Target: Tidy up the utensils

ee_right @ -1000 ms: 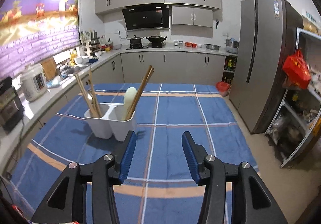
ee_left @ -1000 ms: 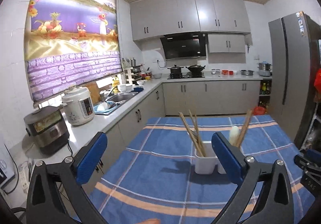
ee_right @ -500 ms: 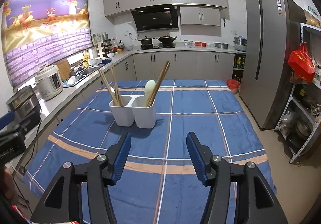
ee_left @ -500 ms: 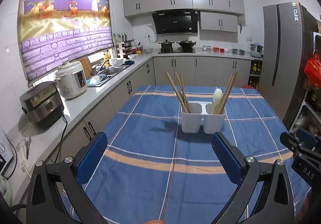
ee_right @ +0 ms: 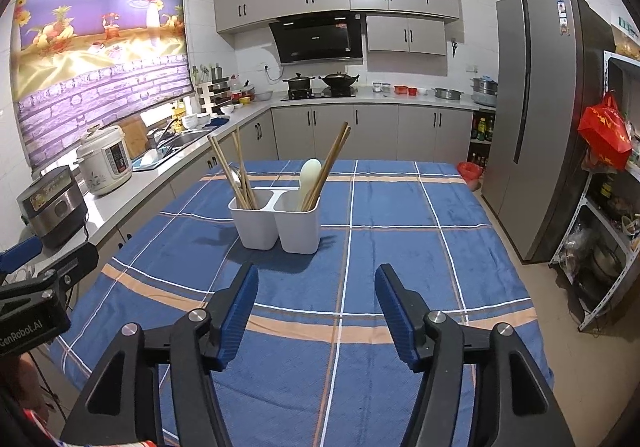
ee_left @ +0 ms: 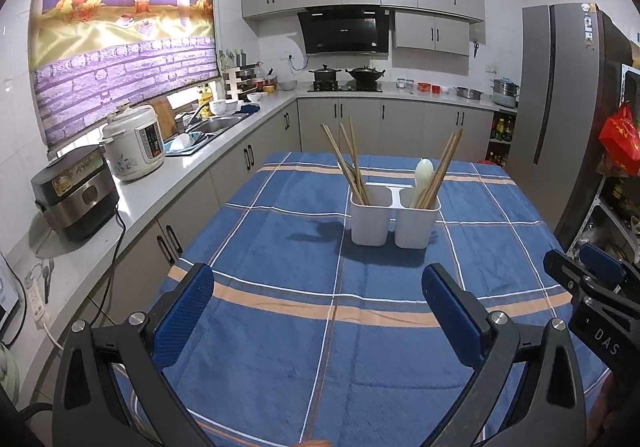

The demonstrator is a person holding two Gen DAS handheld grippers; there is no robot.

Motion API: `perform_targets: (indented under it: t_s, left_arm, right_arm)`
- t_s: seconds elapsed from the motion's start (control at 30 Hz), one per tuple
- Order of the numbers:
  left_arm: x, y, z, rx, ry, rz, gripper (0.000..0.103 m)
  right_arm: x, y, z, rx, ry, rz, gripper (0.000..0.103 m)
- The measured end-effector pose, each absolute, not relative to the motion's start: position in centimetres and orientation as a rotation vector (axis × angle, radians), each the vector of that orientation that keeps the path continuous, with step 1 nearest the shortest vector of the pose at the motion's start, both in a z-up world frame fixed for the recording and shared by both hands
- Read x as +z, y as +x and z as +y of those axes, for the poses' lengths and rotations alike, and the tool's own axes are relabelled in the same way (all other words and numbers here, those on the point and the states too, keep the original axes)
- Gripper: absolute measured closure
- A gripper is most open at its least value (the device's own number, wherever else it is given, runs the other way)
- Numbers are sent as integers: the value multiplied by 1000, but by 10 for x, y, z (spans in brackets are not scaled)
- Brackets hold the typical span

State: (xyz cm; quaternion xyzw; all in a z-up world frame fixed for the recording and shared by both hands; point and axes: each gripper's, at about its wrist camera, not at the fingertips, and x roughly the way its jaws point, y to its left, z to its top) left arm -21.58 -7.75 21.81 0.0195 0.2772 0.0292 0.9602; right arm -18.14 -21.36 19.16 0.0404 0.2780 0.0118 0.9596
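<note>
Through my left wrist camera, my left gripper (ee_left: 318,289) hangs above the near part of the blue plaid tablecloth (ee_left: 280,347), its blue-padded fingers (ee_left: 184,307) spread wide with nothing between them. Well ahead of it stands the white two-compartment utensil holder (ee_left: 394,217), upright on the cloth. Wooden chopsticks (ee_left: 350,161) lean out of the holder's left compartment; the right compartment carries a pale spoon (ee_left: 423,173) and more chopsticks tilted to the right. At the right edge of this view I see part of my right gripper (ee_left: 592,279), off beside the table. A white rice cooker (ee_left: 134,143) sits on the counter to the left.

Through my right wrist camera, my right gripper (ee_right: 316,305) also hovers over the cloth (ee_right: 400,247), jaws parted wide and empty. The holder (ee_right: 276,223) stands ahead and slightly left, apart from the fingertips, with its chopsticks (ee_right: 234,171) and spoon (ee_right: 308,177) standing in it. A grey refrigerator (ee_right: 536,119) rises to the right.
</note>
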Motion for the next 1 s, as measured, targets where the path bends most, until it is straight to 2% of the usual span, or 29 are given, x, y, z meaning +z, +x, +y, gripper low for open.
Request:
perform_targets:
  t_s: [1.0]
  left_arm:
    - [203,-187,-77,21,29,631,0]
  right_arm:
    - [186,-162,-212,10,71,567,36]
